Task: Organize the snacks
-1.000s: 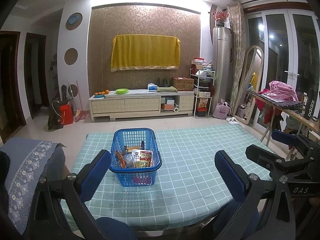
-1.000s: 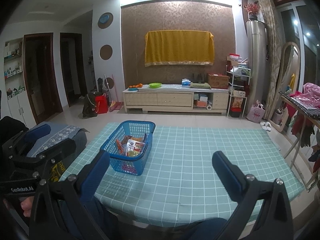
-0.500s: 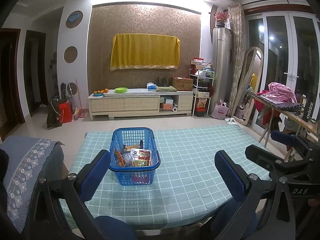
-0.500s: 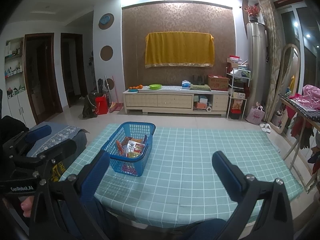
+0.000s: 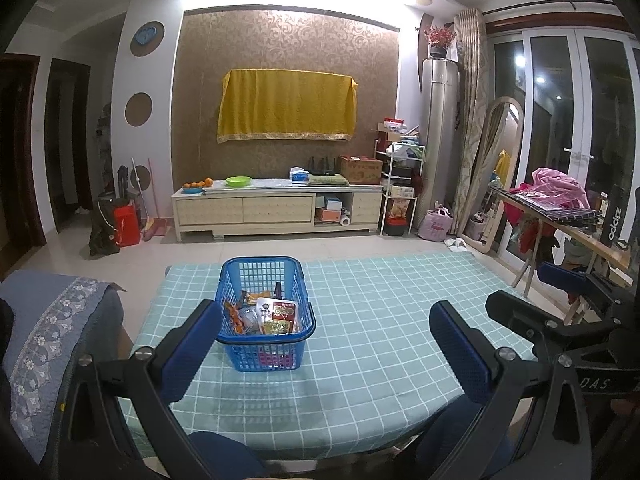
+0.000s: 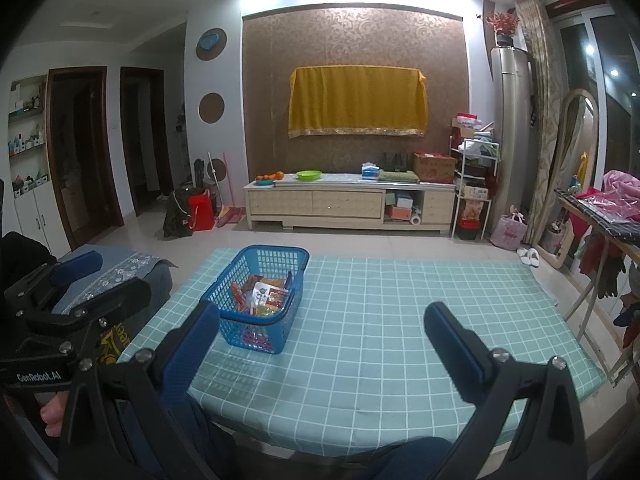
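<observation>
Snacks [image 5: 267, 314] lie piled inside a blue basket [image 5: 265, 354] that stands on the table [image 5: 380, 340], toward its left edge and about midway between the near and far edges. The packets are mixed: a red-and-white pack on top, orange wrappers to the left, something pink low against the front wall. The rest of the checked cloth carries nothing I can see.

Both tongs hang above the near edge, each spread wide and holding nothing: the left tongs [image 5: 324, 346] point past the basket's right side, the right tongs [image 6: 324, 344] toward the bare middle of the table.

This fits two stages alike: snacks gathered in the basket with the sorting done, or a full basket waiting to be emptied and arranged on the cloth. The pictures do not settle which, so I name no move.

Nothing stands between the tongs and the basket. A grey-blue covered seat [image 5: 44, 332] sits close beside the table's left edge, and a rack with clothes [image 5: 556, 196] stands off its right side, well apart from the basket.
</observation>
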